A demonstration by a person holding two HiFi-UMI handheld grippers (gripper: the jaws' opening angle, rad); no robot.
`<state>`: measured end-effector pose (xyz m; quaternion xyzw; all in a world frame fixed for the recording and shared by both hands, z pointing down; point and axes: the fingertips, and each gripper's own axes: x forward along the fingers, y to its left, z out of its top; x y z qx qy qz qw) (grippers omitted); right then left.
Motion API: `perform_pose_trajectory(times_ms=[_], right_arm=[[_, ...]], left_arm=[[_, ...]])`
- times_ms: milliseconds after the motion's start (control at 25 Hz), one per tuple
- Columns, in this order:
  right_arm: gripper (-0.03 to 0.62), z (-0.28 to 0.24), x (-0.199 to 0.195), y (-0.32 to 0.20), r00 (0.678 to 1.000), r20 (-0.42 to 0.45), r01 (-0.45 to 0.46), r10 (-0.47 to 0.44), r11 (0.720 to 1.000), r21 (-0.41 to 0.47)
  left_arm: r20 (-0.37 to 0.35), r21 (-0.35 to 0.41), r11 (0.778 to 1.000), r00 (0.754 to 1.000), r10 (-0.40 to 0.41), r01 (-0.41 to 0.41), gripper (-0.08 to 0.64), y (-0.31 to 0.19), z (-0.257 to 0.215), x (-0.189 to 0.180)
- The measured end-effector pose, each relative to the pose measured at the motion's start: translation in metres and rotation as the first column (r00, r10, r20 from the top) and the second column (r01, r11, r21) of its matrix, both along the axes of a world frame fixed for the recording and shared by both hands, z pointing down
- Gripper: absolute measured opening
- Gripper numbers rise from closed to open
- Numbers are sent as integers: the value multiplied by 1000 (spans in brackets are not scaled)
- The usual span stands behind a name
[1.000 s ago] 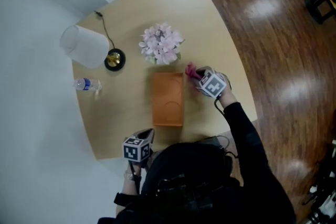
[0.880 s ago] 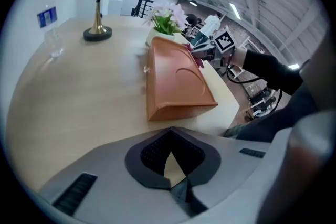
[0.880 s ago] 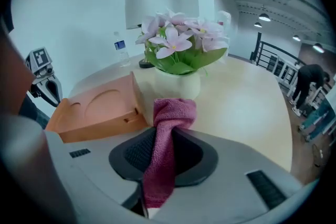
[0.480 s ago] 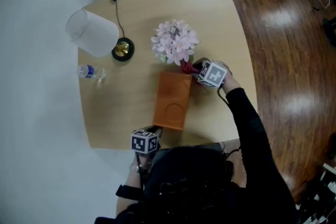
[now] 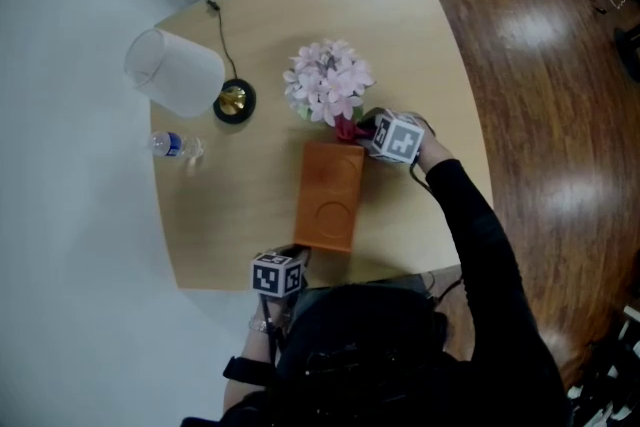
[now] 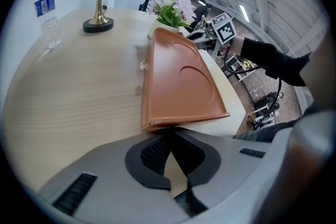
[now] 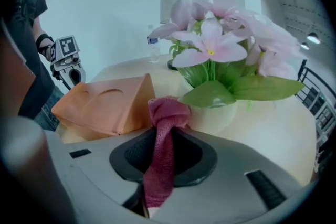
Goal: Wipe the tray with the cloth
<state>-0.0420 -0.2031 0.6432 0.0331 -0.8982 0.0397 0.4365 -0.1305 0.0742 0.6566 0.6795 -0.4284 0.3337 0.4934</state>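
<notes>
The orange tray [image 5: 328,200] lies lengthwise on the round table, with a round recess [image 6: 197,73] in its floor. My left gripper [image 6: 170,135] is at the tray's near edge, its tips closed together on the rim; in the head view the left gripper [image 5: 295,255] meets the near left corner. My right gripper [image 7: 161,134] is shut on a dark pink cloth [image 7: 165,115], which bunches out past the jaws. The right gripper [image 5: 364,131] holds the cloth [image 5: 346,128] at the tray's far right corner, close under the flowers.
A pot of pink flowers [image 5: 328,80] stands just beyond the tray. A lamp with a white shade [image 5: 178,70] and brass base [image 5: 233,100] and a small water bottle [image 5: 172,146] are at the left. The table edge [image 5: 470,155] runs close to the right arm.
My right gripper has carried the cloth from beside the tray's right side to its far corner by the flowers. The left gripper has closed in on the tray's near edge.
</notes>
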Motion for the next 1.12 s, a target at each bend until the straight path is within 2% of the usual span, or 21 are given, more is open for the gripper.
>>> perform_pose_trajectory(times_ms=[120,240,320,440,560,680,880,1040,1120], right_arm=[[84,-1,-4,11,999,32,29,-26,997,-72],[78,6,11,29,997,8,74,-74,989,-129],[78,9,23,46,994,-17,106,-109,986,-127],[77,13,50,73,993,-70,87,-95,991,-104],[77,8,74,108,994,-95,48,-58,994,-100],[77,13,95,156,993,-115,-32,16,989,-145],[78,16,96,217,978,-84,-206,192,954,-219],[80,21,90,229,953,-81,-301,291,929,-215],[81,22,97,219,935,-85,-354,344,915,-192]], left_arm=[[4,-2,1000,1000,7,-7,0,0,-2,0],[16,-9,1000,1000,-5,5,0,4,-2,-10],[33,-10,1000,999,-12,13,0,6,-1,-20],[70,-7,1000,998,-1,1,0,0,1,-36],[116,12,1000,993,9,-11,0,-16,0,-53],[141,47,999,990,4,-10,0,-42,-3,-72],[185,64,992,978,94,-107,0,-76,-3,-86],[188,77,988,975,116,-133,0,-88,-4,-96],[220,102,987,971,96,-121,0,-92,-12,-107]])
